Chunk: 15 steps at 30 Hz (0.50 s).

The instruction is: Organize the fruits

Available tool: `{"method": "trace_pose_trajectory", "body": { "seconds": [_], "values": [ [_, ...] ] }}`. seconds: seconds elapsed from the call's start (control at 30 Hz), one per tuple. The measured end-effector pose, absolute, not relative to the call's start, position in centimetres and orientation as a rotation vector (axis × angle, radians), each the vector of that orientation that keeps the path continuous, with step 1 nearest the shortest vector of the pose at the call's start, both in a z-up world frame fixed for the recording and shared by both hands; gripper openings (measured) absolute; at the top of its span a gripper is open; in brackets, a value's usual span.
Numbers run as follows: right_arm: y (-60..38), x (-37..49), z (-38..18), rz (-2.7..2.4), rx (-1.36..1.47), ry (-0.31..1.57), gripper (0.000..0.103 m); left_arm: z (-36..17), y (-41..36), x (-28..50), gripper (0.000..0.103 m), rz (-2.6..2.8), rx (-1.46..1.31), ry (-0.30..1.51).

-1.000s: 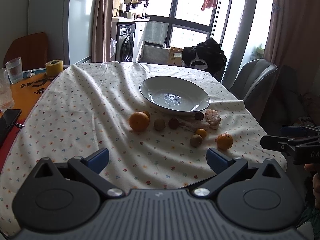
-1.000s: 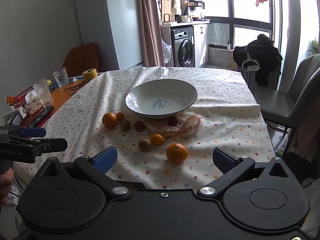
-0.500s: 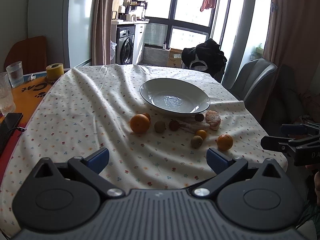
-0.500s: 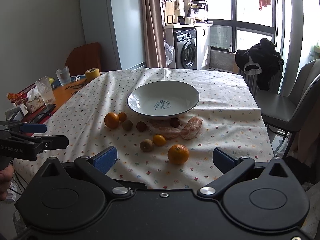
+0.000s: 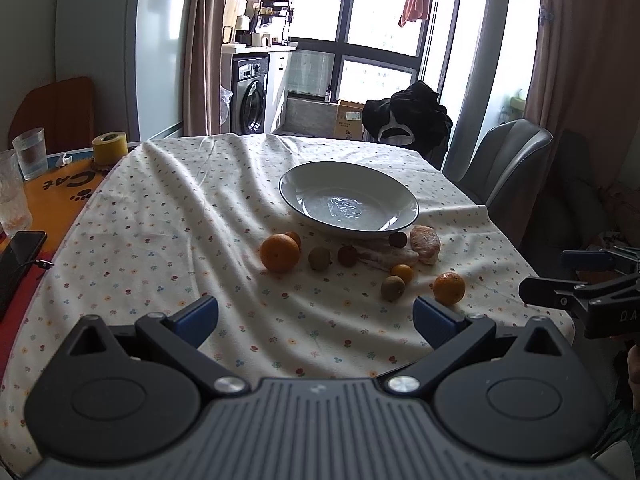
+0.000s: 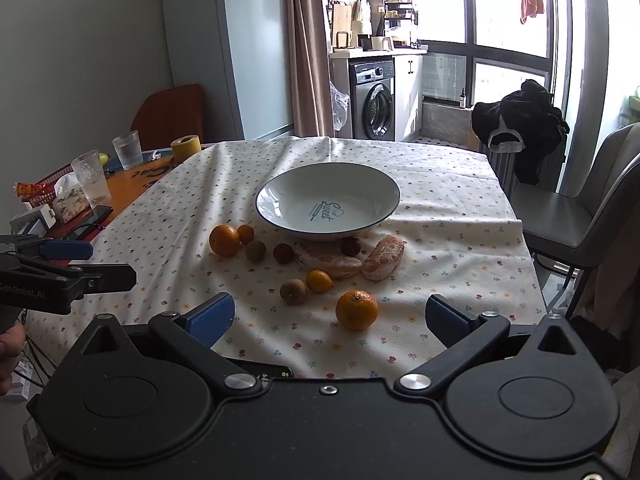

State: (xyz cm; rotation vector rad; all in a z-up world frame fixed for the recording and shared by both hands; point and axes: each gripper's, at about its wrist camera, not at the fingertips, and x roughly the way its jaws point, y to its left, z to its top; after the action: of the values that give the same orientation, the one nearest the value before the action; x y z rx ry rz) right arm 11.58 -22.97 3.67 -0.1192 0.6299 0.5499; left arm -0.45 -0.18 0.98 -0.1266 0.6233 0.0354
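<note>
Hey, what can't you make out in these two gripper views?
- Left wrist view: writing inside the bowl, washed out by glare.
- Right wrist view: small orange fruit, partly behind the big orange.
- Both views: near table edge, hidden by the gripper bodies.

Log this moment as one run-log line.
left gripper: open, empty | right gripper: open, empty | bowl: no fruit inside | fruits: all on tablecloth | stage: pre-grasp

Left gripper (image 5: 315, 314): bottom of frame, blue-padded fingers spread wide, empty.
Right gripper (image 5: 560, 280): right edge, fingers parted.
Plate (image 5: 288, 196): centre, empty.
Fruits: loose on the tablecloth (image 5: 160, 220) below the plate; large orange (image 5: 279, 252) left, another orange (image 5: 449, 288) right.
</note>
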Motion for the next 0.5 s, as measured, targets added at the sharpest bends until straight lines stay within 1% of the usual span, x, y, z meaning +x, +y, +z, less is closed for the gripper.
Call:
{"method": "trace_pose_trajectory", "body": {
  "seconds": [0.5],
  "values": [
    [-23.8, 12.6, 2.8, 0.534, -0.102, 0.632, 0.103, 0.5, -0.4, 0.3, 0.102, 0.021, -0.121, 0.624]
  ]
}}
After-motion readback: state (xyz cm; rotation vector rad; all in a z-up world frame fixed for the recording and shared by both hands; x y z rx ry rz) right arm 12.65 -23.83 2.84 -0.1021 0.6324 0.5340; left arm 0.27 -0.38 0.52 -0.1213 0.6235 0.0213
